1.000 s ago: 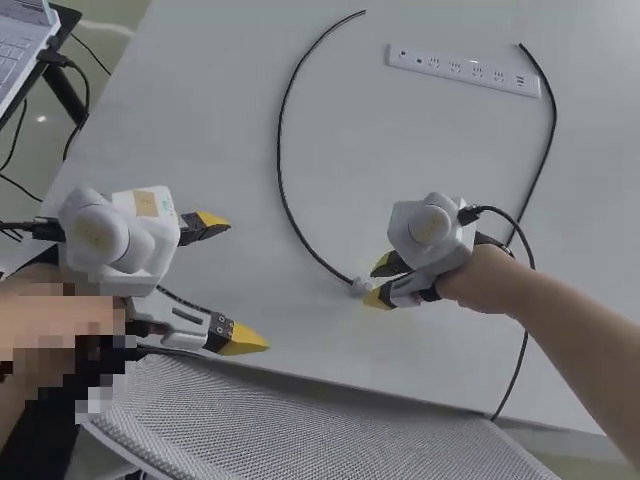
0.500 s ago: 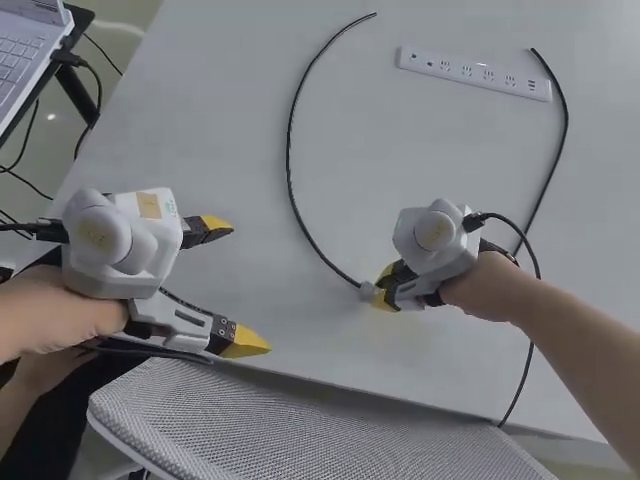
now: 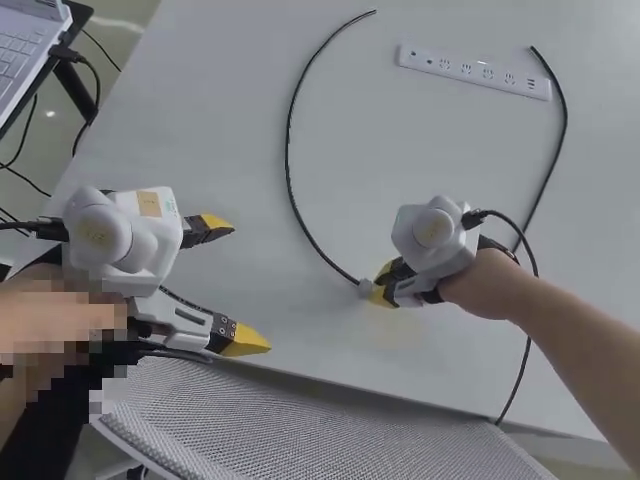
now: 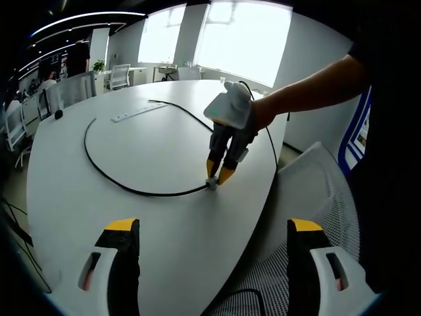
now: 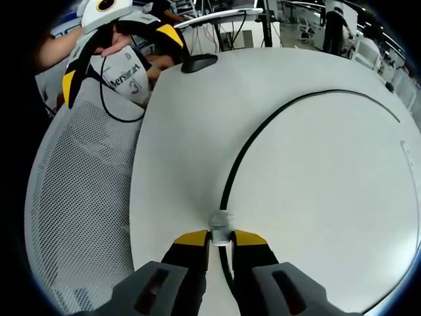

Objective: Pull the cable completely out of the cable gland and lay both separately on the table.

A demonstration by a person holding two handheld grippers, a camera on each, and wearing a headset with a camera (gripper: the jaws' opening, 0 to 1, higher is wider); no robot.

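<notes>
A long black cable point(image 3: 291, 150) curves across the white table point(image 3: 200, 120) and ends in a small pale cable gland point(image 3: 368, 292) near the front edge. My right gripper point(image 3: 383, 291) is down on the table, shut on the cable gland point(image 5: 220, 226), with the cable point(image 5: 263, 125) running away ahead of its yellow tips. My left gripper point(image 3: 228, 283) hovers over the table's front left edge, jaws wide open and holding nothing. From the left gripper view, the right gripper point(image 4: 220, 174) pinches the gland point(image 4: 212, 184) at the cable's point(image 4: 131, 191) end.
A white power strip point(image 3: 475, 72) lies at the far side, its black cord point(image 3: 555, 130) looping down the right toward the person's arm. A laptop point(image 3: 25, 30) on a stand is off the table's left corner. A grey mesh chair point(image 3: 300, 430) sits below the front edge.
The right gripper's jaws, open around the gland a second ago, have closed on it. The left gripper has stayed in place, open.
</notes>
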